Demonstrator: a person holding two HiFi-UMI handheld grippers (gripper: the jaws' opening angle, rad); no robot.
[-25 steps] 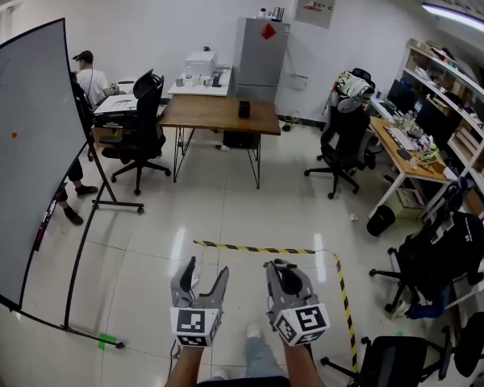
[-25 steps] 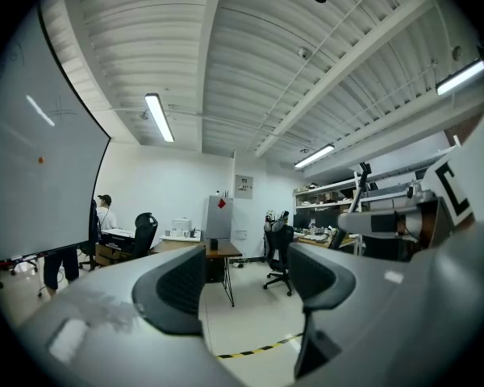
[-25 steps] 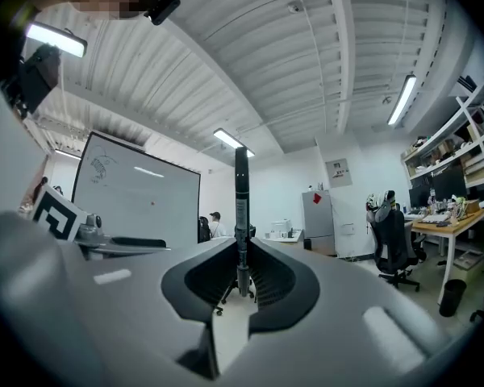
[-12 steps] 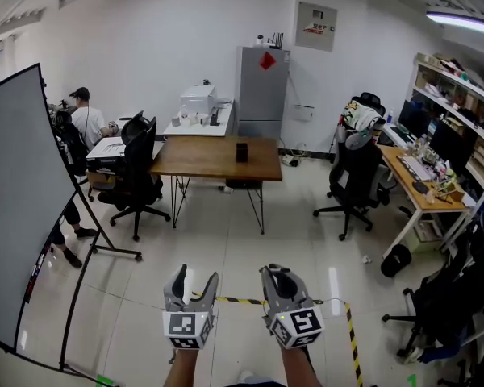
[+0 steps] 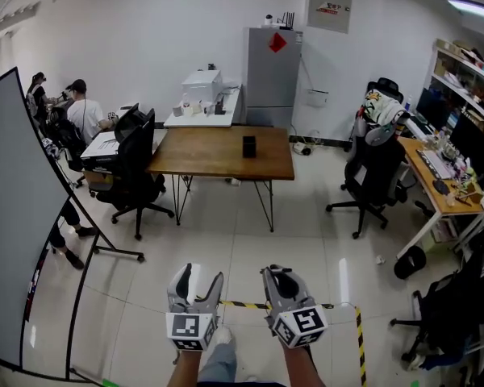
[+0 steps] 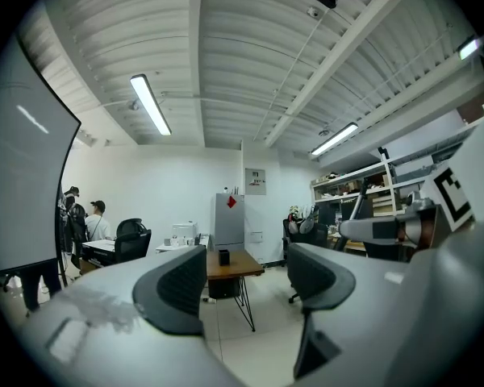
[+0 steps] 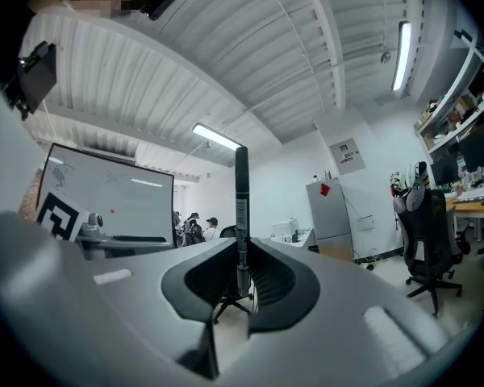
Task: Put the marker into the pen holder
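A black pen holder (image 5: pixel 248 146) stands on the wooden table (image 5: pixel 202 156) across the room, also seen small in the left gripper view (image 6: pixel 223 257). Both grippers are held low in front of me, far from that table. My right gripper (image 5: pixel 281 279) is shut on a dark marker (image 7: pixel 241 208), which stands upright between the pads (image 7: pixel 268 285) in the right gripper view. The marker itself is hard to make out in the head view. To its left, my left gripper (image 5: pixel 199 281) is open, with nothing between its fingers (image 6: pixel 177 285).
A large whiteboard on a stand (image 5: pixel 16 216) fills the left. A black office chair (image 5: pixel 137 164) sits at the table's left end, another (image 5: pixel 375 172) to the right by a cluttered desk (image 5: pixel 436 180). Two people (image 5: pixel 81 107) are at the back left. Yellow-black floor tape (image 5: pixel 359 333) runs under the grippers.
The view has moved forward toward the wooden table; the floor tape has slid from ahead of the grippers to beneath them. Both grippers keep their pose, marker still held.
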